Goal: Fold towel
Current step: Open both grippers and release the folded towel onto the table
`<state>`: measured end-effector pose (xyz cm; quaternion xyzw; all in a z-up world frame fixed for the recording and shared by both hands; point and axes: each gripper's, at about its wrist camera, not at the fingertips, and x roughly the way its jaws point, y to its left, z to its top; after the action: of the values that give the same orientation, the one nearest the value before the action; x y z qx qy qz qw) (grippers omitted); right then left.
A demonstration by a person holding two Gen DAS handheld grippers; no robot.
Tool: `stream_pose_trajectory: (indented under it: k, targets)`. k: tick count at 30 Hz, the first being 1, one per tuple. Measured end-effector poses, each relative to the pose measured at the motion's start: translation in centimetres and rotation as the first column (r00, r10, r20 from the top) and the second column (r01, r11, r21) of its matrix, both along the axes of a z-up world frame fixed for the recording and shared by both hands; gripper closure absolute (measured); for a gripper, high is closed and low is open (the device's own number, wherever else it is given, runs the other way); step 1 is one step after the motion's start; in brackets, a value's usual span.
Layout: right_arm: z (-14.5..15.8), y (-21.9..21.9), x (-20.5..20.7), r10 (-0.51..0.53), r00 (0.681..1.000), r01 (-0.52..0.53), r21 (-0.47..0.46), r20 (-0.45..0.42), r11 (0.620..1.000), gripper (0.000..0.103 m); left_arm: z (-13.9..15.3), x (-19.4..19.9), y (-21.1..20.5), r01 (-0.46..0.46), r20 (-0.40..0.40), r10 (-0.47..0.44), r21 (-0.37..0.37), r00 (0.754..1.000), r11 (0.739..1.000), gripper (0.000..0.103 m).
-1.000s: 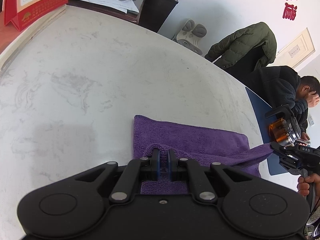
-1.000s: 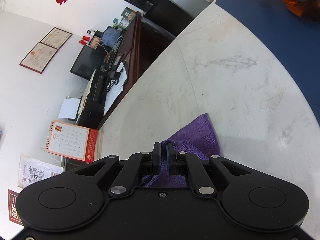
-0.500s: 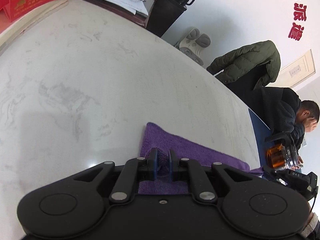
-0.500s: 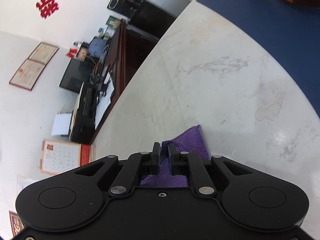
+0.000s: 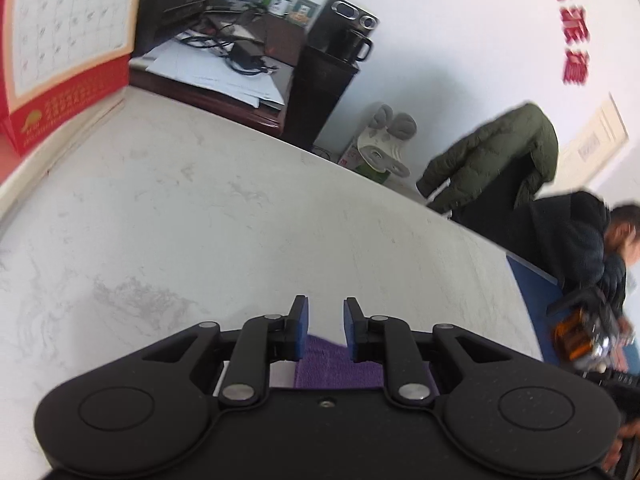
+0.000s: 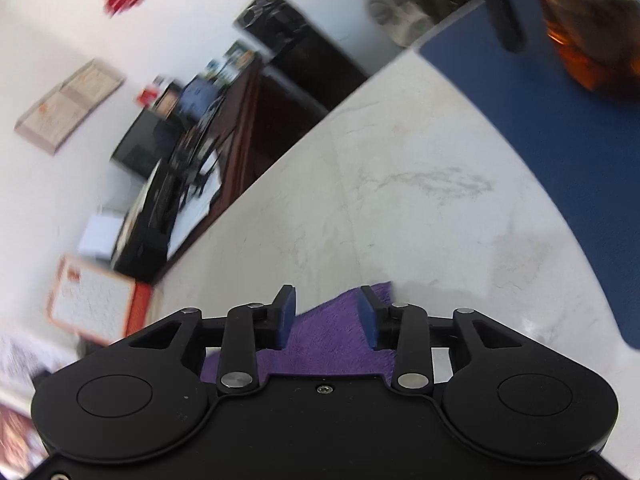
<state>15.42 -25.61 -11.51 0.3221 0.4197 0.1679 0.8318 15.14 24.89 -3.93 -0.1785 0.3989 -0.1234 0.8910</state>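
Observation:
The purple towel (image 5: 328, 364) lies on the white marble table (image 5: 240, 232), mostly hidden under the gripper body in the left wrist view. My left gripper (image 5: 325, 312) stands open above its edge, with nothing between the blue pads. In the right wrist view the towel (image 6: 328, 340) shows a corner poking out near the right pad. My right gripper (image 6: 328, 302) is open too, hovering over the cloth without pinching it.
A red desk calendar (image 5: 60, 60) stands at the table's far left. A blue mat (image 6: 560, 128) with an amber glass pot (image 6: 592, 40) lies to the right. A person in dark clothes (image 5: 580, 240) sits at the right edge. A cluttered desk (image 5: 224, 60) stands beyond the table.
Both grippers have opened and let go of the towel. Both have lifted and pulled back, so less of the towel shows ahead of the fingers.

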Motion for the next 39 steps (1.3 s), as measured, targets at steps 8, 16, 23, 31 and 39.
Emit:
stream_pose_trajectory:
  k: [8, 16, 23, 31, 39]
  targets:
    - [2.1, 10.7, -1.9, 0.482, 0.874, -0.425, -0.380, 0.065, 0.822, 0.069, -2.7, -4.6, -8.5, 0.362, -0.070, -0.359, 0.312, 0.931, 0.878, 0.082]
    - [0.4, 15.2, -3.5, 0.635, 0.772, -0.510, -0.605, -0.010, 0.611, 0.067, -5.4, -7.2, -10.4, 0.362, -0.094, -0.355, 0.396, 0.930, 0.844, 0.081]
    - [1.0, 14.7, -6.7, 0.658, 0.753, -0.530, -0.616, -0.025, 0.583, 0.067, -5.1, -12.0, -11.0, 0.362, -0.109, -0.348, 0.392, 0.931, 0.846, 0.081]
    - [0.5, 13.7, -15.0, 0.705, 0.707, -0.584, -0.603, -0.050, 0.543, 0.063, -5.1, -19.4, -12.2, 0.324, -0.104, -0.307, 0.360, 0.946, 0.875, 0.076]
    - [2.8, 14.6, -16.1, 0.772, 0.629, -0.660, -0.582, -0.085, 0.474, 0.060, -3.3, -20.0, -7.4, 0.101, 0.001, -0.104, 0.243, 0.995, 0.965, 0.076]
